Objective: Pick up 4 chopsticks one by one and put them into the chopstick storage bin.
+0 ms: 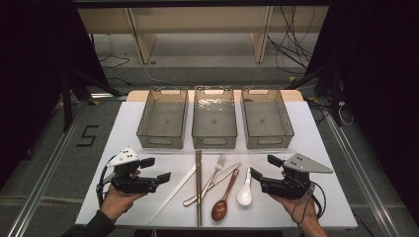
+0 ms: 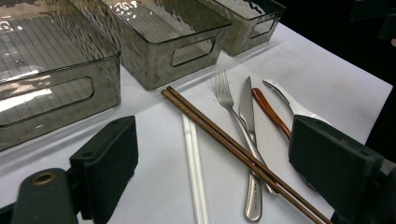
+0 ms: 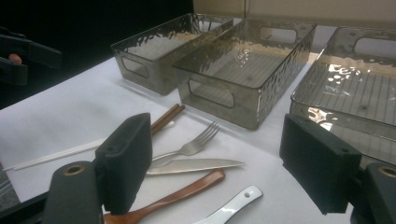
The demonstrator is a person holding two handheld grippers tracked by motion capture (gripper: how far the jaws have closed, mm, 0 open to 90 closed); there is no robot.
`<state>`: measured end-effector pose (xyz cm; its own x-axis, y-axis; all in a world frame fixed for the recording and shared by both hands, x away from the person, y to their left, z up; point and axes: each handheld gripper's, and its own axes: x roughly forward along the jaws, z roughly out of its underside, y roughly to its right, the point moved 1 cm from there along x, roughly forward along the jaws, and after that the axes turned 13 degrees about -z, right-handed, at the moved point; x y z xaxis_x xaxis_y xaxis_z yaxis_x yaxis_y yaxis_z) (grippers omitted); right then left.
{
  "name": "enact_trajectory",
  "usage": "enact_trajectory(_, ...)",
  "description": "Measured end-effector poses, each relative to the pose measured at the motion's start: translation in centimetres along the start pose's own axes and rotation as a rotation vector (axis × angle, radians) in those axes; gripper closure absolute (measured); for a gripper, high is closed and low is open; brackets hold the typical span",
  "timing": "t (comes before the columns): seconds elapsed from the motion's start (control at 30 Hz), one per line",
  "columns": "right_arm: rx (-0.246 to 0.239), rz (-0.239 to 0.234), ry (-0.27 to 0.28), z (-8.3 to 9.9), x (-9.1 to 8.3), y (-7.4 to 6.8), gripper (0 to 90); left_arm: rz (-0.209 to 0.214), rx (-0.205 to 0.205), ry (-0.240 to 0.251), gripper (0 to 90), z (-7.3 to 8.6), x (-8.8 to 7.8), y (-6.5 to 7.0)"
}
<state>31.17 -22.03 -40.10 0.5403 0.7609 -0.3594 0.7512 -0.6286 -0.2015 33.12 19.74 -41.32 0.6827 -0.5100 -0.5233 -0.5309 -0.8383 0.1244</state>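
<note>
White spoon (image 1: pixel 245 190) whole from above, partly cut off in right gripper view

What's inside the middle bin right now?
Nothing visible inside the middle bin: its ribbed floor shows bare through the clear walls. The fork, knife and chopsticks lie on the table in front of it. Glare hides part of the floor's far end.

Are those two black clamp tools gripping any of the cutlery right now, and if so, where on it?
Nothing is held. The left gripper and the right gripper both stand open, apart from the cutlery on the white table.
</note>
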Motion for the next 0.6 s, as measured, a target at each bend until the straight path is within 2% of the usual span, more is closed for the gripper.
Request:
enact_trajectory(0.2, -0.004, 0.006, -0.005, 0.0, 0.0, 0.0, 26.4, -0.007, 0.003, -0.011, 15.4, 0.0, 0.1, 0.0)
enact_trajectory(0.33, 0.0, 0.01, -0.01, 0.0, 0.0, 0.1, 26.5, -0.012, 0.002, -0.036, 15.4, -0.1, 0.3, 0.0)
enact_trajectory(0.47, 0.0, 0.012, -0.017, 0.0, 0.1, 0.0, 26.5, -0.034, 0.007, -0.073, 15.4, -0.2, 0.6, -0.1)
enact_trajectory(0.53, 0.002, 0.01, -0.019, 0.0, 0.2, 0.0, 26.5, -0.043, -0.008, -0.092, 15.4, -0.3, 0.8, -0.2)
enact_trajectory(0.6, 0.003, 0.012, -0.025, 0.0, 0.3, 0.0, 26.6, -0.056, -0.024, -0.131, 15.4, -0.5, 1.1, -0.4)
